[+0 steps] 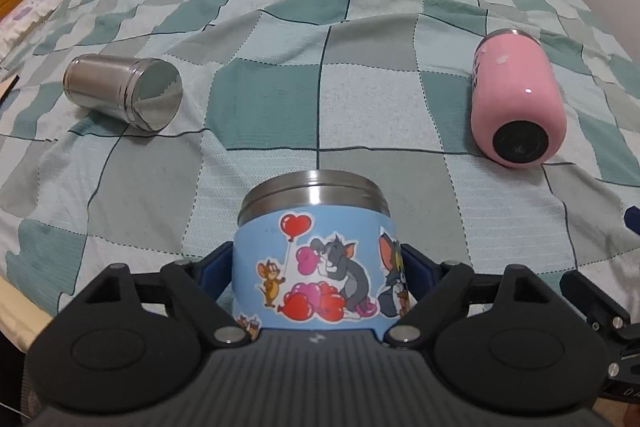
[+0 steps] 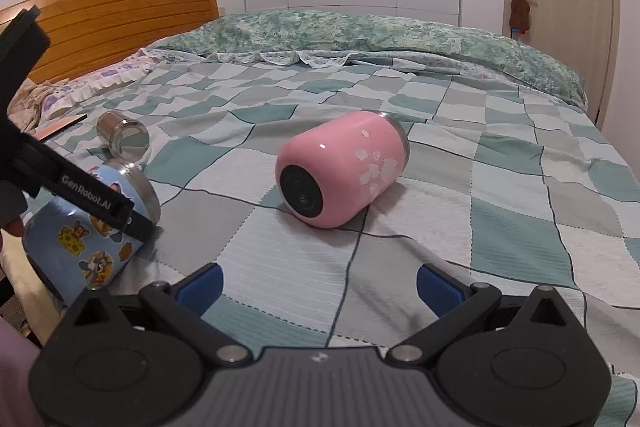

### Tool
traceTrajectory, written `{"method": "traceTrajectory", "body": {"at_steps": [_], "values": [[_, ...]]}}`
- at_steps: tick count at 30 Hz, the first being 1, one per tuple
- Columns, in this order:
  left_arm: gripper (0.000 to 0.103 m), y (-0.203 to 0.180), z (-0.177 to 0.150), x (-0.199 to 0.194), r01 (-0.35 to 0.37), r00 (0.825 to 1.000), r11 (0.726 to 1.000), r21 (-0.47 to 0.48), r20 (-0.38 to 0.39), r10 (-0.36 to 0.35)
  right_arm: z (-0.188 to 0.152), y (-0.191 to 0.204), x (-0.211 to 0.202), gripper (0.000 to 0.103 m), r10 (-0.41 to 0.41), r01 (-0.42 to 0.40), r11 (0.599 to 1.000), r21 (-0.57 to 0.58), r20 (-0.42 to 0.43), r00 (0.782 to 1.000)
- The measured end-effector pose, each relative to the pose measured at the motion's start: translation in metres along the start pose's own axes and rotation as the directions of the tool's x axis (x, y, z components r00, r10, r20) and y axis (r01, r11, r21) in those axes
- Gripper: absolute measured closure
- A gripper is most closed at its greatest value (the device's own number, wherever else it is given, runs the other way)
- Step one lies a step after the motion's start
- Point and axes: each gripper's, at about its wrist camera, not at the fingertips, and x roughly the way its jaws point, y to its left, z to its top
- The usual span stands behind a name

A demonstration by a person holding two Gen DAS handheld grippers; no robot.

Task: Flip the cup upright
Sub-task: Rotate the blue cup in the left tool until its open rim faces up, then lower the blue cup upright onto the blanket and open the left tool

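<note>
My left gripper [image 1: 316,267] is shut on a blue cartoon-sticker cup [image 1: 316,267] with a steel rim, its blue pads pressed on both sides. In the right wrist view the blue cup [image 2: 80,239] is held tilted just above the bed at the left. A pink cup [image 2: 340,171] lies on its side in the middle of the bed, black base toward me; it also shows in the left wrist view [image 1: 516,95]. A steel cup [image 1: 124,91] lies on its side at the left. My right gripper [image 2: 320,285] is open and empty, short of the pink cup.
The checked green bedspread [image 2: 480,187] covers the bed. A green quilt [image 2: 360,31] is piled at the far side. A wooden headboard [image 2: 120,15] stands at the left, with pillows and a flat dark object [image 2: 60,127] near it. Wardrobe and door stand behind.
</note>
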Motion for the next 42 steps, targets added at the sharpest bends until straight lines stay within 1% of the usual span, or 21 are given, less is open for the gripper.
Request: {"method": "traceTrajectory", "body": {"at_steps": [7, 10, 13, 15, 19, 22, 25, 28, 30, 32, 33, 35, 37, 39, 40, 42], "values": [[0.017, -0.006, -0.004, -0.006, 0.004, 0.999, 0.998, 0.056, 0.034, -0.006, 0.000, 0.007, -0.004, 0.000, -0.005, 0.005, 1.000, 0.012, 0.010, 1.000], [0.017, -0.004, -0.008, -0.013, 0.023, 0.997, 0.997, 0.072, 0.065, -0.027, 0.000, 0.007, -0.009, 0.000, -0.008, 0.008, 1.000, 0.019, 0.018, 1.000], [0.017, -0.004, -0.015, -0.021, 0.042, 0.993, 0.993, 0.114, 0.109, -0.055, -0.001, 0.009, -0.012, 0.000, -0.015, 0.015, 1.000, 0.026, 0.026, 1.000], [0.017, -0.003, -0.019, -0.029, 0.057, 0.988, 0.990, 0.132, 0.138, -0.075, 0.000, 0.009, -0.014, 0.000, -0.017, 0.016, 0.999, 0.030, 0.032, 0.999], [0.018, 0.004, -0.021, -0.054, 0.097, 0.964, 0.982, 0.159, 0.232, -0.132, 0.001, 0.013, -0.018, 0.000, -0.025, 0.024, 0.999, 0.033, 0.050, 0.998], [0.018, 0.008, -0.022, -0.065, 0.110, 0.947, 0.978, 0.175, 0.281, -0.157, 0.002, 0.015, -0.020, 0.000, -0.028, 0.026, 0.999, 0.045, 0.065, 0.997], [0.018, 0.012, -0.020, -0.068, 0.094, 0.933, 0.980, 0.178, 0.327, -0.149, 0.002, 0.018, -0.020, 0.000, -0.040, 0.036, 0.998, 0.059, 0.078, 0.996], [0.018, 0.020, -0.015, -0.066, 0.071, 0.915, 0.984, 0.164, 0.381, -0.130, 0.003, 0.019, -0.021, 0.000, -0.054, 0.048, 0.996, 0.072, 0.094, 0.994], [0.018, 0.025, -0.013, -0.061, 0.057, 0.909, 0.987, 0.152, 0.401, -0.114, 0.003, 0.020, -0.021, 0.000, -0.071, 0.063, 0.995, 0.074, 0.106, 0.992], [0.018, 0.030, -0.011, -0.053, 0.027, 0.905, 0.989, 0.146, 0.416, -0.086, 0.003, 0.021, -0.021, 0.000, -0.088, 0.080, 0.994, 0.075, 0.112, 0.990], [0.018, 0.030, -0.010, -0.046, 0.005, 0.908, 0.989, 0.146, 0.413, -0.066, 0.003, 0.022, -0.021, 0.000, -0.093, 0.085, 0.994, 0.076, 0.112, 0.989], [0.018, 0.033, -0.009, -0.029, -0.010, 0.926, 0.991, 0.134, 0.375, -0.041, 0.003, 0.023, -0.020, 0.000, -0.101, 0.093, 0.992, 0.080, 0.110, 0.989], [0.018, 0.039, -0.011, -0.026, 0.005, 0.908, 0.992, 0.128, 0.416, -0.058, 0.001, 0.025, -0.021, 0.000, -0.110, 0.101, 0.991, 0.082, 0.109, 0.988], [0.017, 0.041, -0.011, -0.026, 0.014, 0.909, 0.994, 0.111, 0.412, -0.059, 0.000, 0.027, -0.023, 0.000, -0.118, 0.110, 0.991, 0.078, 0.117, 0.986], [0.017, 0.042, -0.011, -0.027, 0.015, 0.907, 0.994, 0.109, 0.416, -0.060, -0.001, 0.029, -0.025, 0.000, -0.123, 0.115, 0.991, 0.074, 0.121, 0.985], [0.006, 0.040, -0.013, -0.030, 0.023, 0.899, 0.992, 0.124, 0.432, -0.075, -0.002, 0.032, -0.028, 0.000, -0.137, 0.130, 0.989, 0.066, 0.129, 0.982]]}}
